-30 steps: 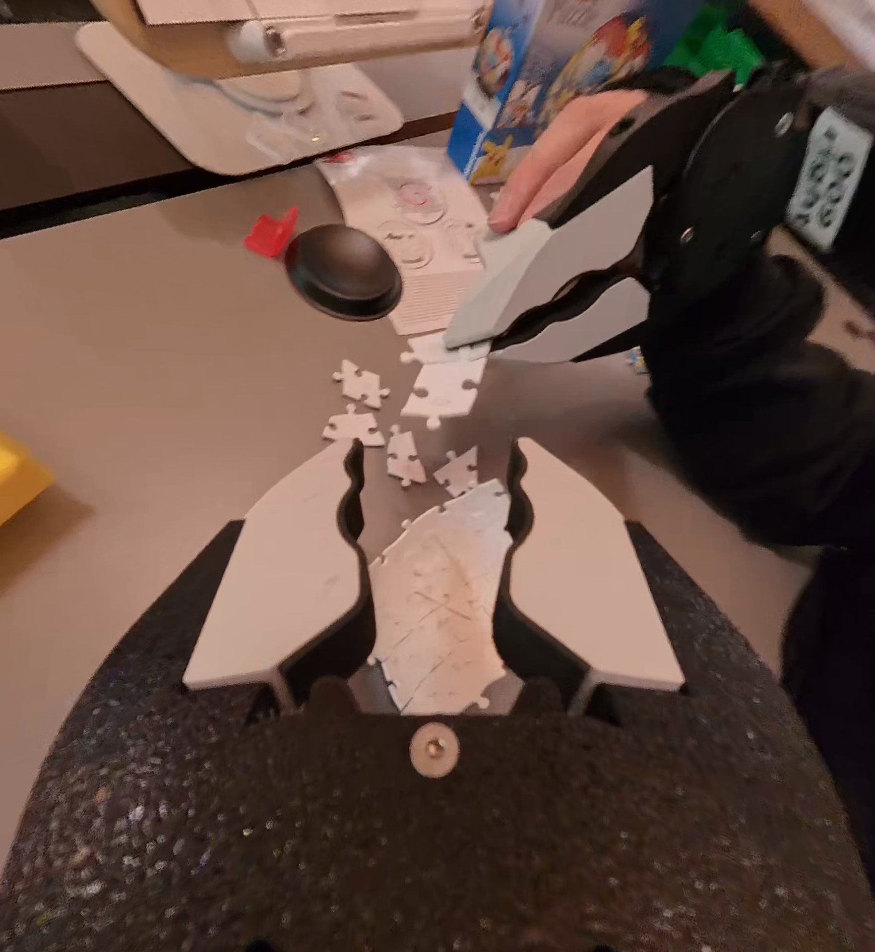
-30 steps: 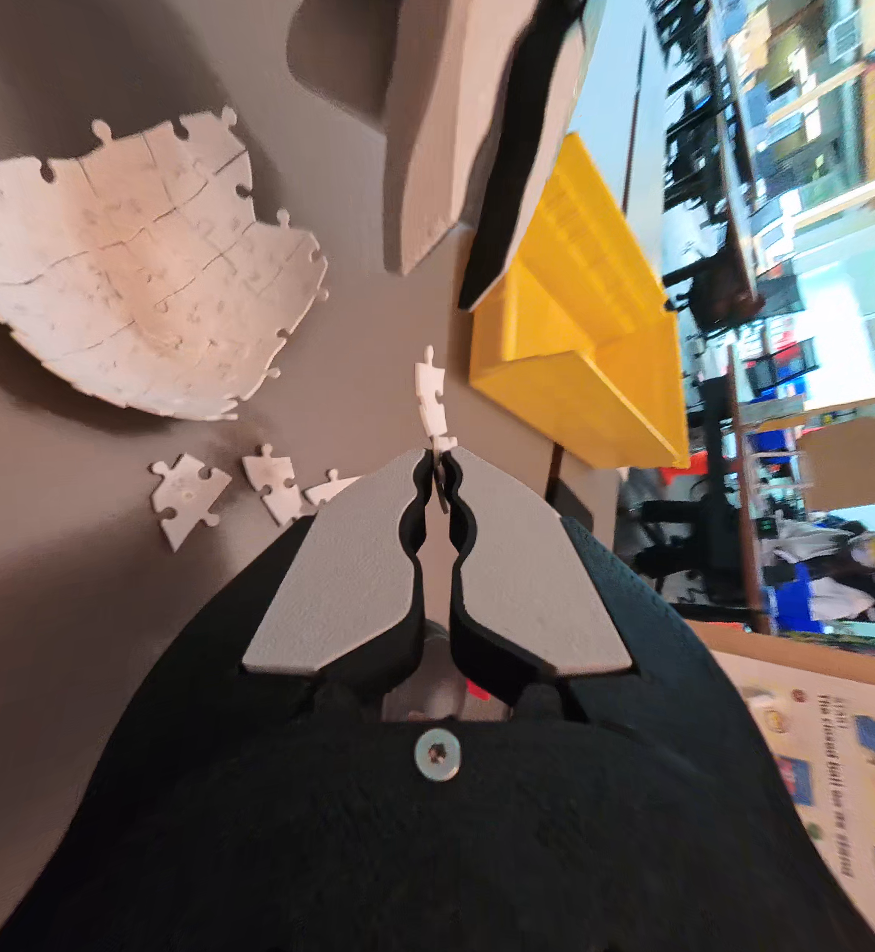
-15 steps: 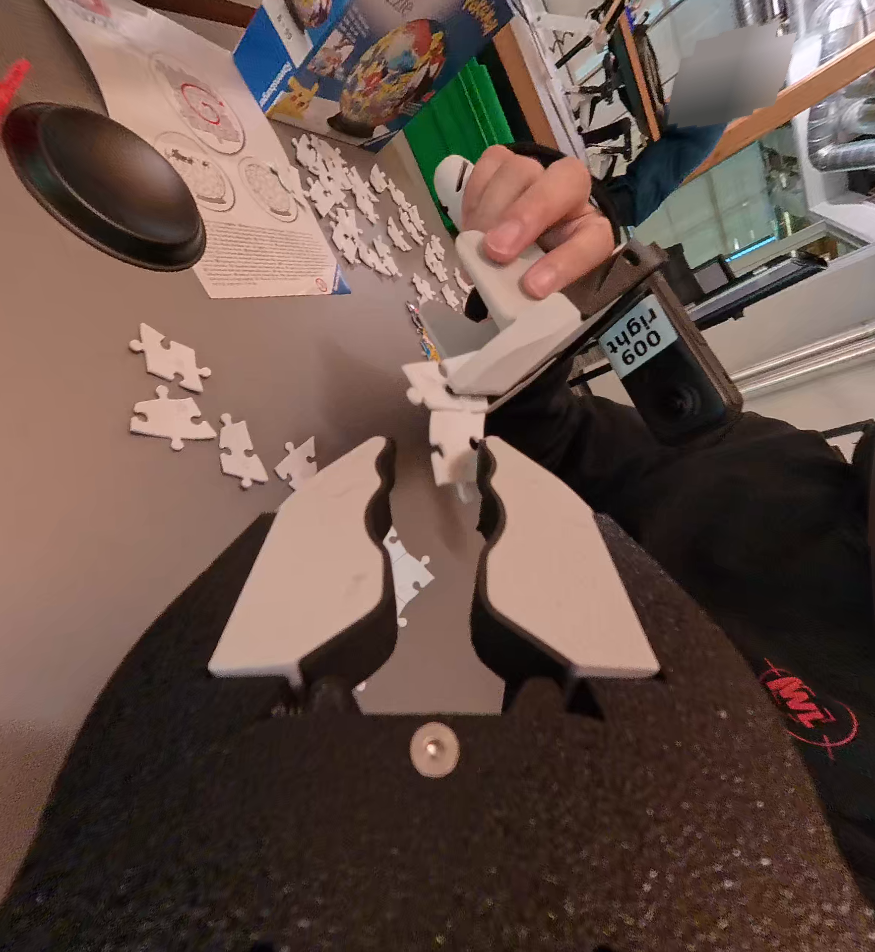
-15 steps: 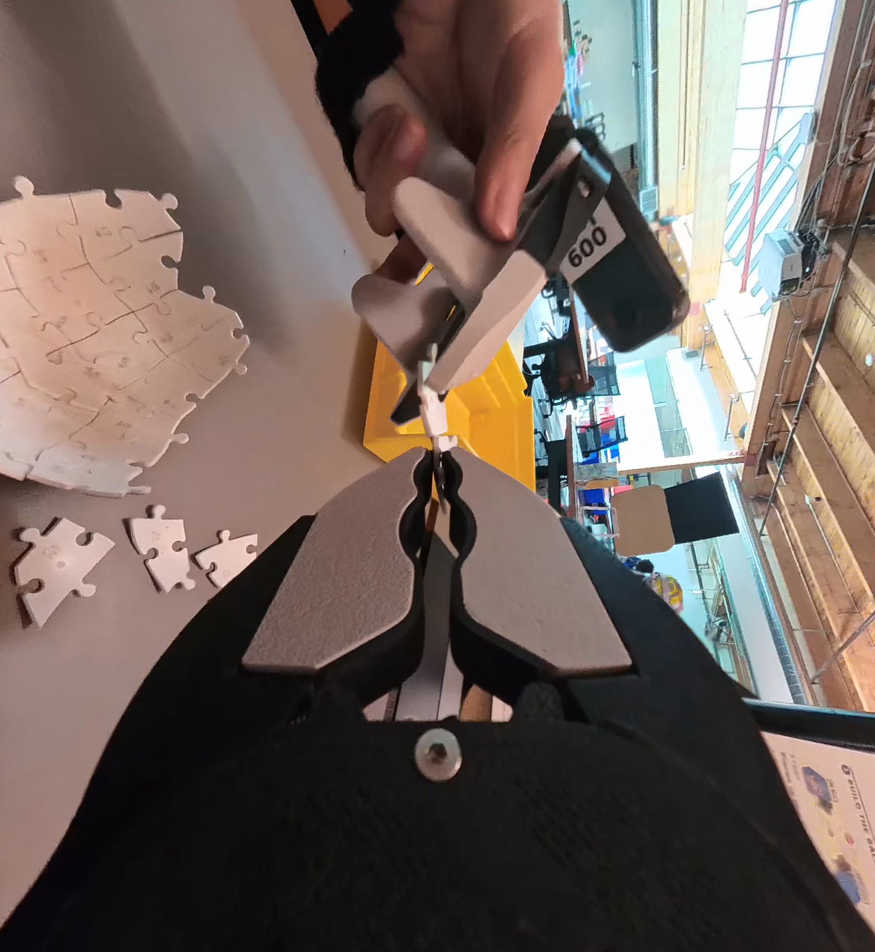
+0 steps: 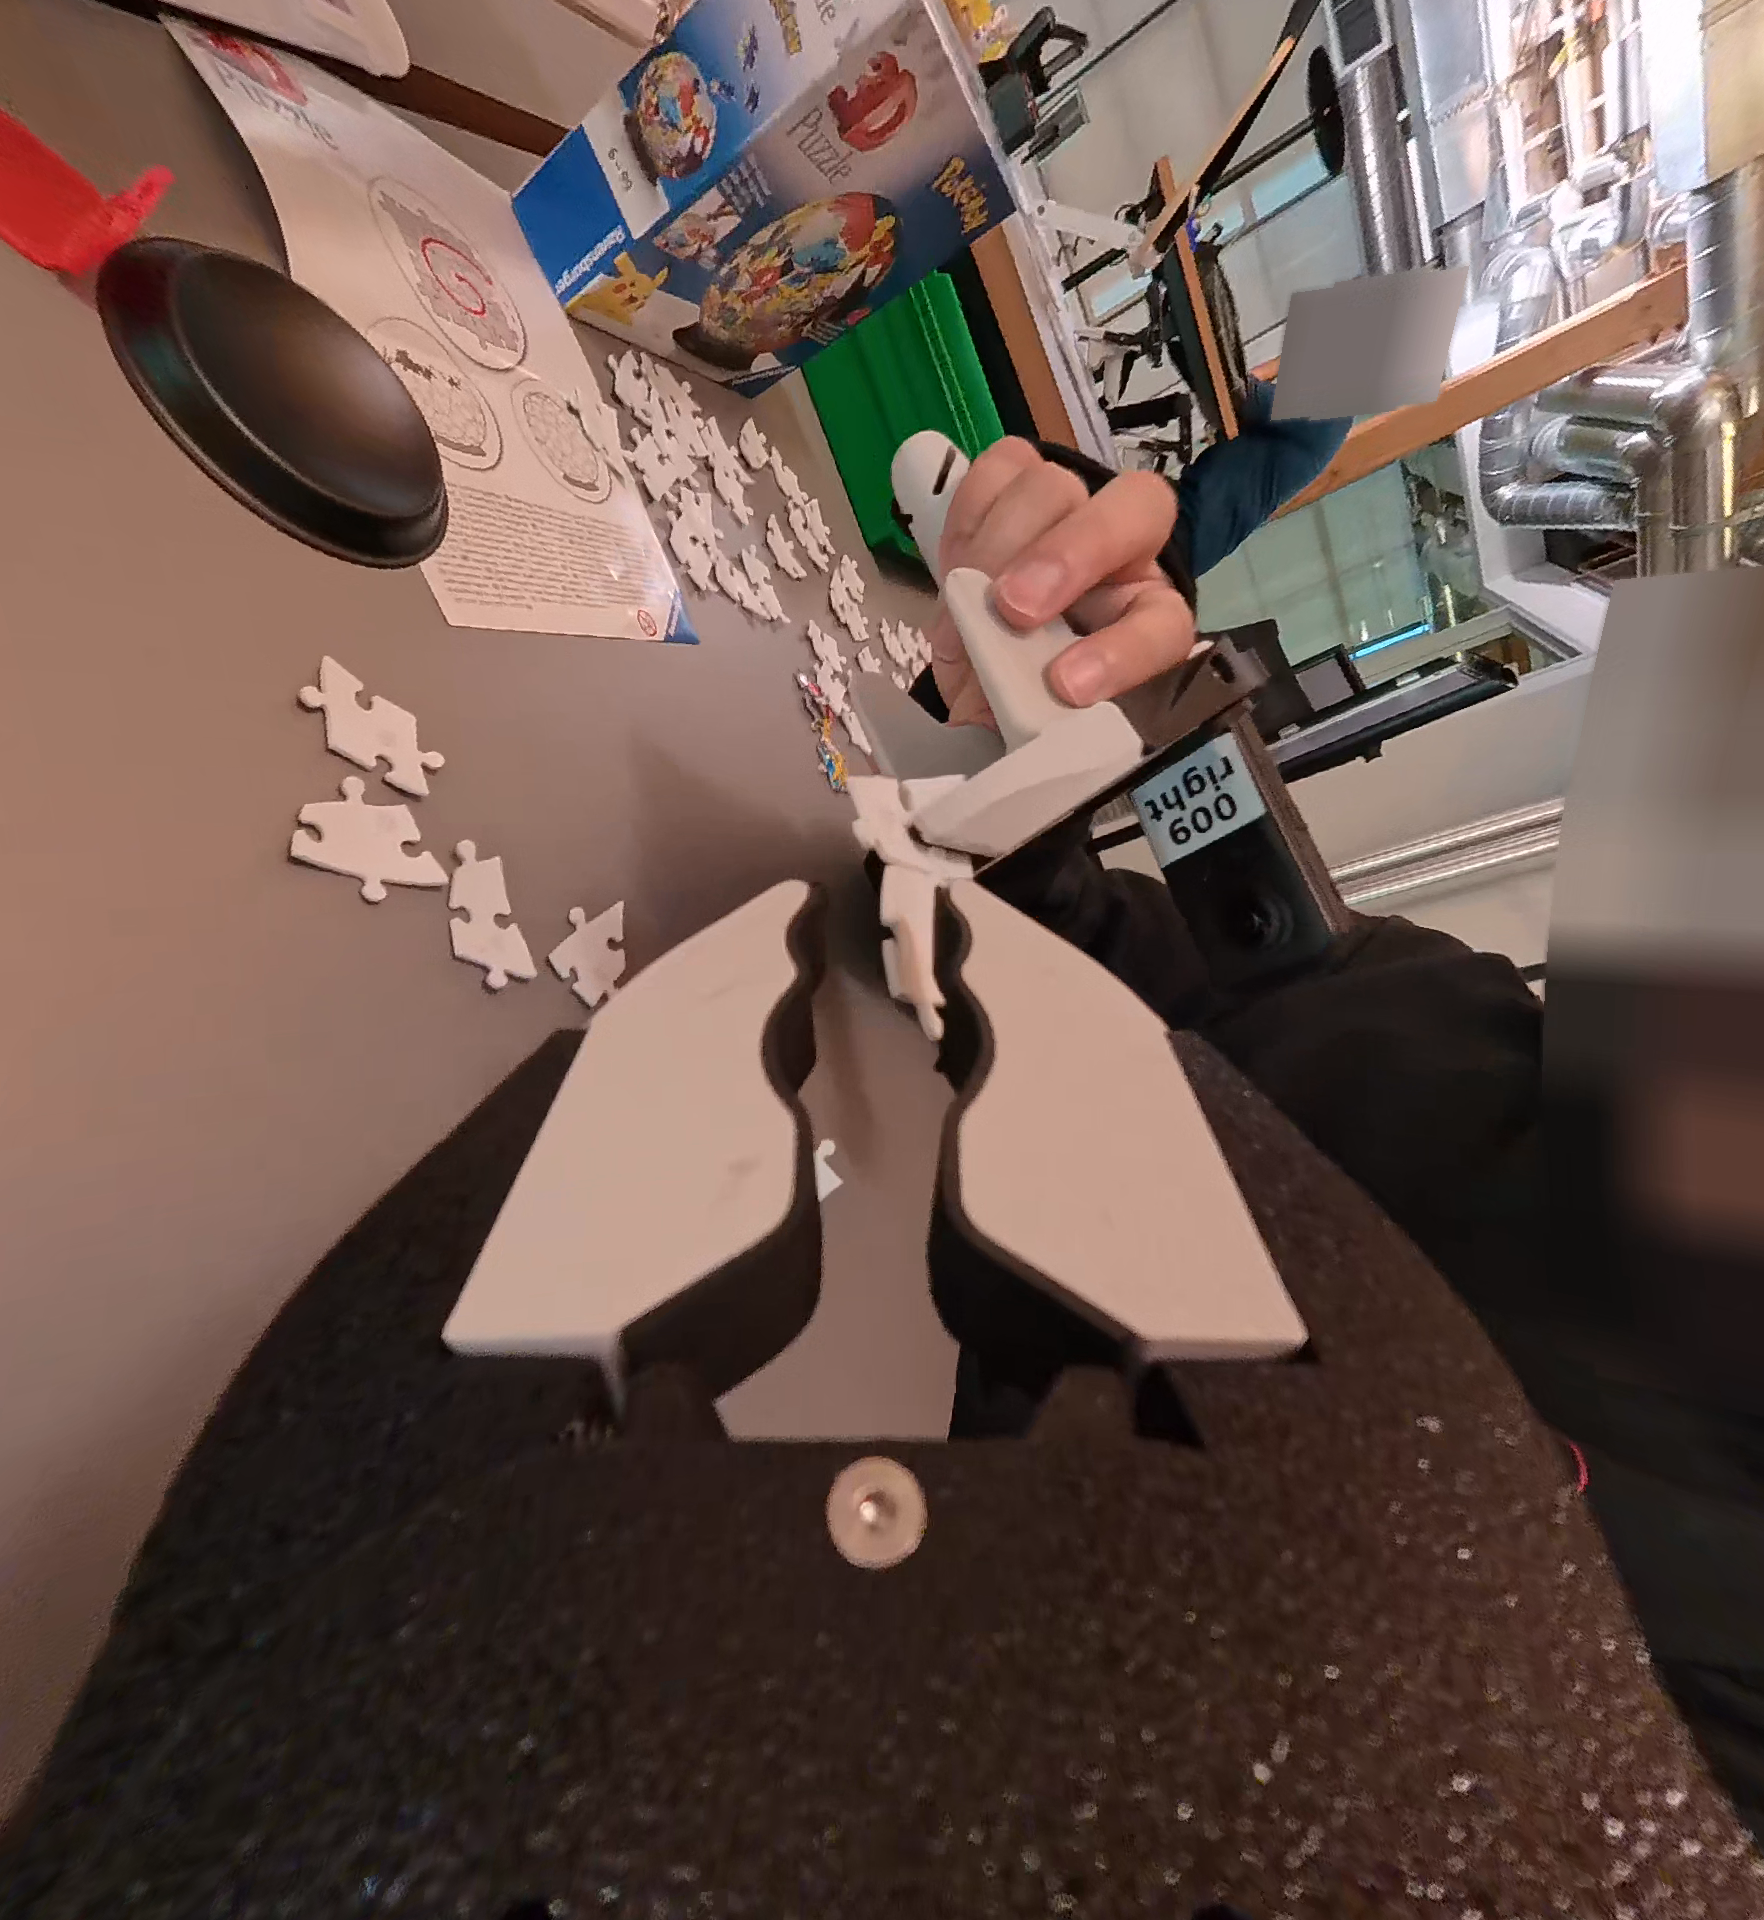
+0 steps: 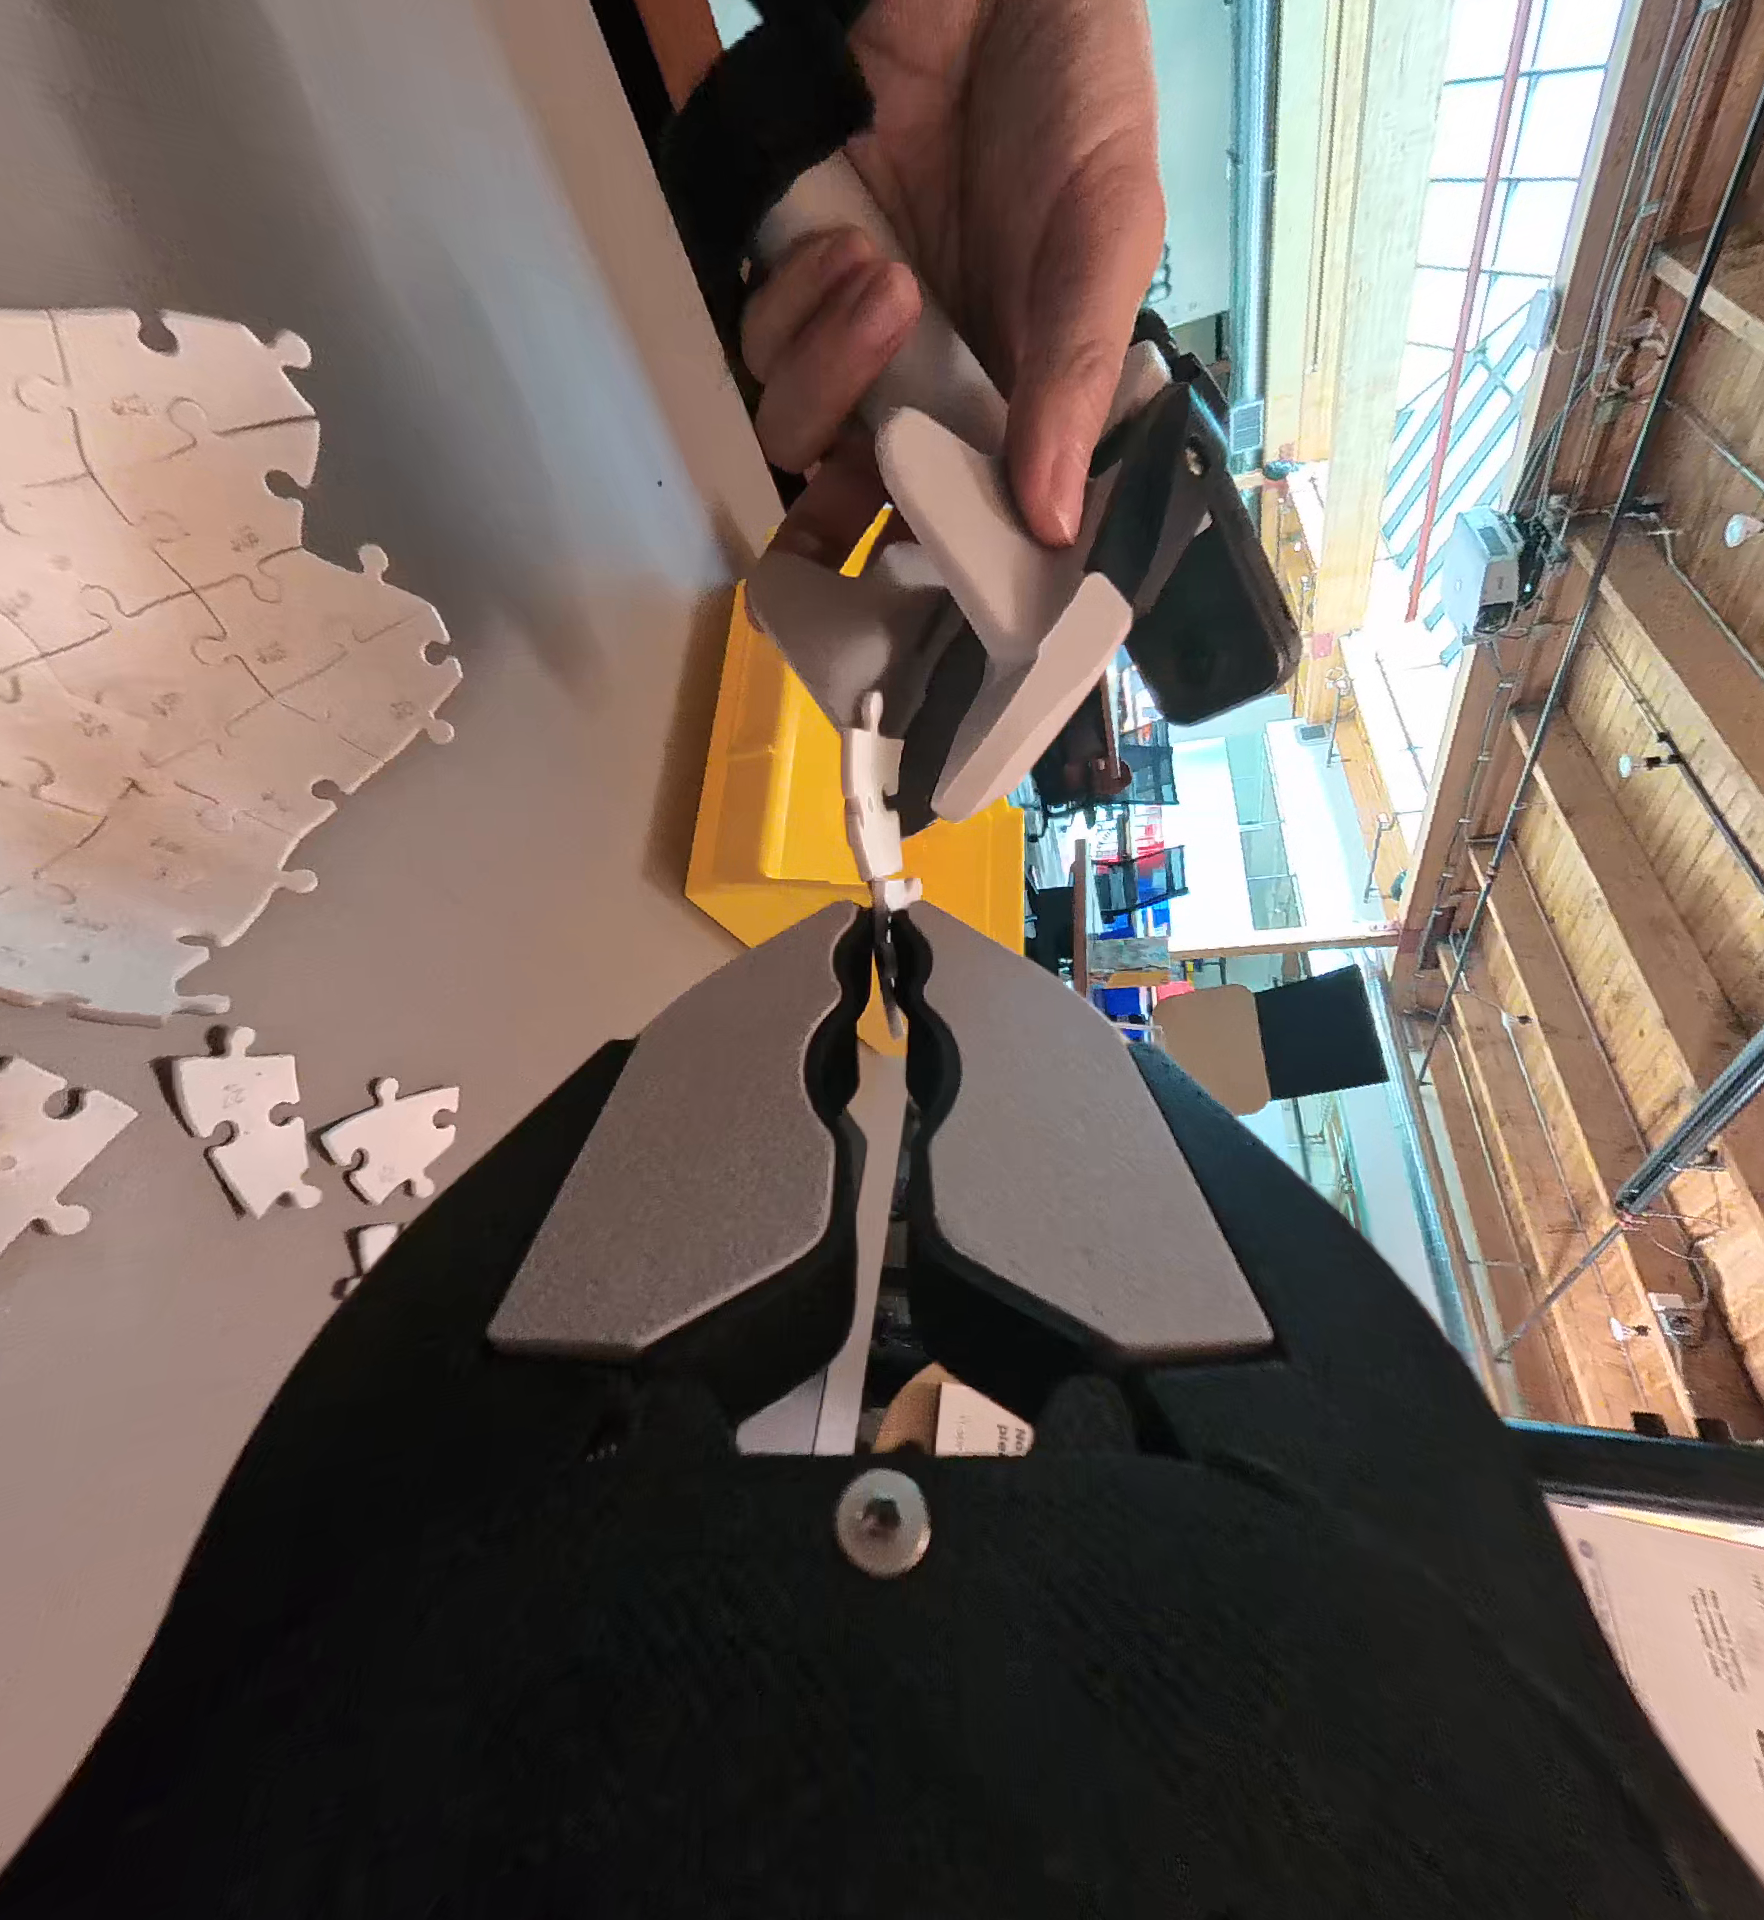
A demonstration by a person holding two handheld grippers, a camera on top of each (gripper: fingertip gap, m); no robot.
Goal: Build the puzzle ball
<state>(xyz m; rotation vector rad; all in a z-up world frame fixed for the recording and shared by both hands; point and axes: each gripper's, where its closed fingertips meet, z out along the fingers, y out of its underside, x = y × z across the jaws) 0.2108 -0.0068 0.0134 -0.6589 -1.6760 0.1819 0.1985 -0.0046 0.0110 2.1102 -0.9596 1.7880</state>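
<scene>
My right gripper point(image 6: 886, 920) is shut on a small strip of joined white puzzle pieces point(image 6: 873, 790) and holds it in the air. It also shows in the left wrist view point(image 5: 919, 821), held by a hand. My left gripper point(image 5: 883, 904) is open, and the far end of the strip point(image 5: 909, 945) lies between its fingertips, against the right finger. In the right wrist view the left gripper point(image 6: 909, 758) faces mine from above. The partly built white ball shell point(image 6: 130, 623) lies on the grey table point(image 6: 504, 416).
Loose white pieces point(image 5: 369, 831) lie on the table, with several more point(image 5: 712, 468) near the instruction sheet point(image 5: 504, 468). A black dish point(image 5: 275, 395), a red part point(image 5: 36, 197), the puzzle box point(image 5: 774, 208), a green bin point(image 5: 919, 405) and a yellow bin point(image 6: 795, 831) stand around. Left tips and right tips are each some 15 centimeters from the partly built white ball shell point(image 6: 130, 623).
Both grippers rose off the table and turned to face each other. The left gripper left the shell and closed in, so the right gripper's strip now sits between its open fingers.
</scene>
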